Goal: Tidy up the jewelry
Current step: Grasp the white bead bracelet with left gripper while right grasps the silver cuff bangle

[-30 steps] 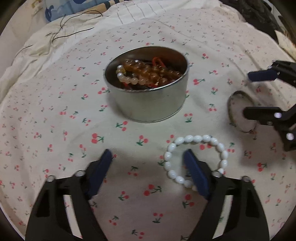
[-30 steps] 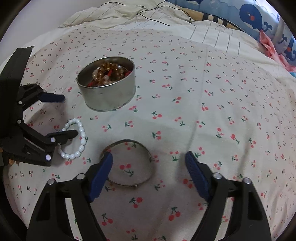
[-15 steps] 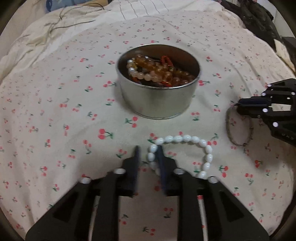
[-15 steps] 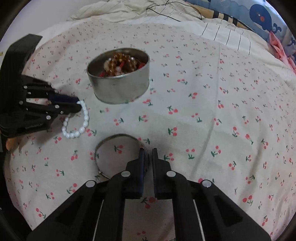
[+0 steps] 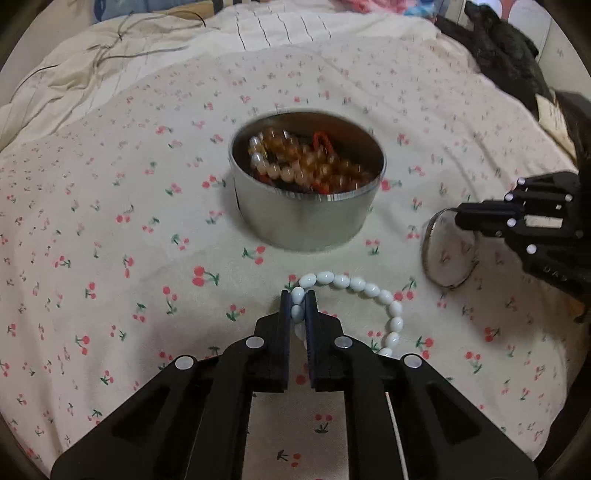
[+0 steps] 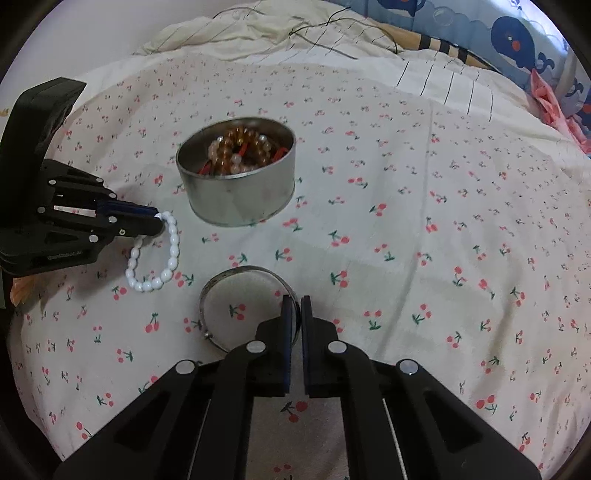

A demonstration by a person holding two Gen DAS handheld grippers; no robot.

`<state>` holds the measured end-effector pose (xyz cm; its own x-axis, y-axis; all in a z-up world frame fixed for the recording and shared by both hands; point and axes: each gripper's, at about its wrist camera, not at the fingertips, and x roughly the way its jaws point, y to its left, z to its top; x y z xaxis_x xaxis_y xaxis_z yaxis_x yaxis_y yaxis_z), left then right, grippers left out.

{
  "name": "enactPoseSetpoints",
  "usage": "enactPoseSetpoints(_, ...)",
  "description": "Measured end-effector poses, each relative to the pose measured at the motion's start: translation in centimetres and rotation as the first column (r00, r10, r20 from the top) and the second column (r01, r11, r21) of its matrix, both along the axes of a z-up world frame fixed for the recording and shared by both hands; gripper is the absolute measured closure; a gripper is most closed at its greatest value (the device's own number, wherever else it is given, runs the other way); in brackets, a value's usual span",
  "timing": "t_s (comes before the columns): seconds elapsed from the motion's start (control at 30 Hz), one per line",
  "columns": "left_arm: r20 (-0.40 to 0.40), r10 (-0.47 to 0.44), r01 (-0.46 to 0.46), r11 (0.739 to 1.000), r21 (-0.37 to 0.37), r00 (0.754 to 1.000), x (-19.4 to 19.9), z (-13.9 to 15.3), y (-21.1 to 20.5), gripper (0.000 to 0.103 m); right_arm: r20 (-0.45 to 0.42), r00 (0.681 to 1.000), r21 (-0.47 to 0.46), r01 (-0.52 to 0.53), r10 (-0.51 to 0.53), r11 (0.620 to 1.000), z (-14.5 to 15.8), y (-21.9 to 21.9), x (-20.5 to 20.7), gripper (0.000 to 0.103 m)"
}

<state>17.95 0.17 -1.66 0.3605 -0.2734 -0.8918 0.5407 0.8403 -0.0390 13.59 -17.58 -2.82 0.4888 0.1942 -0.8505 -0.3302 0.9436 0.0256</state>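
A white bead bracelet [image 5: 364,286] lies on the cherry-print sheet in front of a round metal tin [image 5: 303,221] that holds amber and red beads. My left gripper [image 5: 297,299] is closing its jaws, and the pads pinch the bracelet's near-left beads. To the right, a thin metal bangle [image 5: 428,251] lies flat. My right gripper [image 6: 298,304] is also closing, its pads clamped on the bangle's [image 6: 243,269] right rim. In the right wrist view the left gripper [image 6: 159,221] holds the bracelet [image 6: 173,251] left of the tin [image 6: 236,199].
The cherry-print sheet [image 6: 443,221] covers a soft bed. Thin dark cables [image 5: 110,33] lie on a striped quilt at the back. A whale-print pillow [image 6: 517,40] sits far right, and a black garment [image 5: 509,48] lies at the bed's right edge.
Both grippers went from wide open to closed. The left closed on the bracelet's beads and lifted slightly. The right closed on the bangle's rim and stayed in place.
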Motion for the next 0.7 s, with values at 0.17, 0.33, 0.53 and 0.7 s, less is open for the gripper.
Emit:
enactPoseSetpoints(0.17, 0.004, 0.030, -0.030, 0.999, 0.028, 1.000, 0.1, -0.2, 0.1, 0.096, -0.007, 1.000, -0.003, 0.017, -0.017, 1.000, -0.2, -0.3, 0.2, 0.098)
enactPoseSetpoints(0.33, 0.017, 0.030, -0.031, 0.997, 0.074, 0.999, 0.5, -0.9, -0.3, 0.096, -0.009, 1.000, 0.000, 0.025, -0.025, 1.000, -0.3, -0.4, 0.2, 0.098)
enactPoseSetpoints(0.53, 0.033, 0.024, -0.027, 0.995, 0.097, 0.999, 0.3, -1.1, -0.6, 0.096, -0.020, 0.999, -0.014, 0.027, -0.027, 1.000, -0.8, -0.3, 0.3, 0.098)
enactPoseSetpoints(0.7, 0.041, 0.023, -0.027, 0.994, 0.108, 0.999, 0.3, -1.2, -0.7, 0.095, -0.031, 0.999, -0.021, 0.029, -0.030, 0.999, -1.1, -0.3, 0.4, 0.098)
